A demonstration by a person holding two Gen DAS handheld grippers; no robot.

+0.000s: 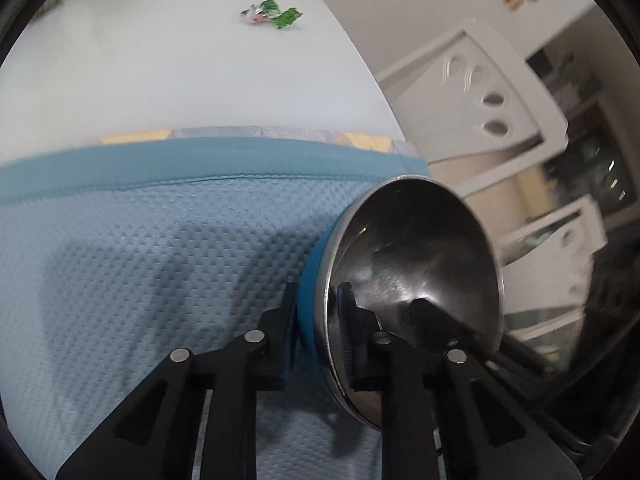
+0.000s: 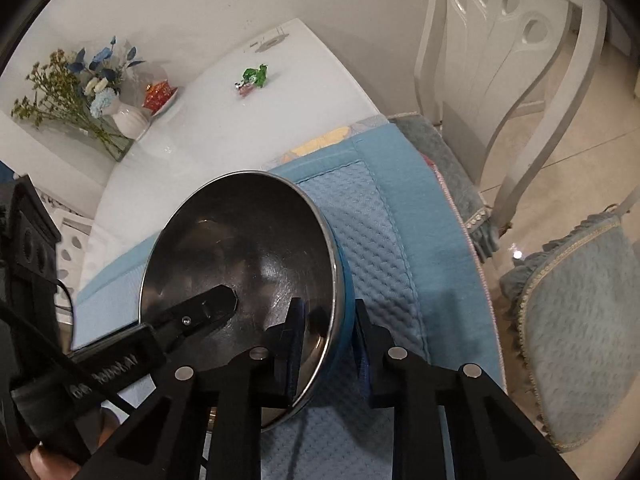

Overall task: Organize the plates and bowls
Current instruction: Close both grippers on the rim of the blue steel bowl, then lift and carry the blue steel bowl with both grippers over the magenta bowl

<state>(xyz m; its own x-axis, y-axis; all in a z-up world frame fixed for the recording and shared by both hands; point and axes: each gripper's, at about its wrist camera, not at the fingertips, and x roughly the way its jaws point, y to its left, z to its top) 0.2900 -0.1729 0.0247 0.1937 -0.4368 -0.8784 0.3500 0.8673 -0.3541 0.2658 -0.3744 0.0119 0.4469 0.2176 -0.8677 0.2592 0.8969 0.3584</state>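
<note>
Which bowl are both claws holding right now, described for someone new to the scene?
On the white table lies a blue quilted mat. Above it is a steel bowl with a shiny inside and blue outside, gripped by the rim by the left claw and right claw. It is the only dish in view.

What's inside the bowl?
No food or dishes. The bowl holds only one finger of each gripper, left gripper and right gripper, both clamped over its rim. Those fingers hide part of the inside.
</note>
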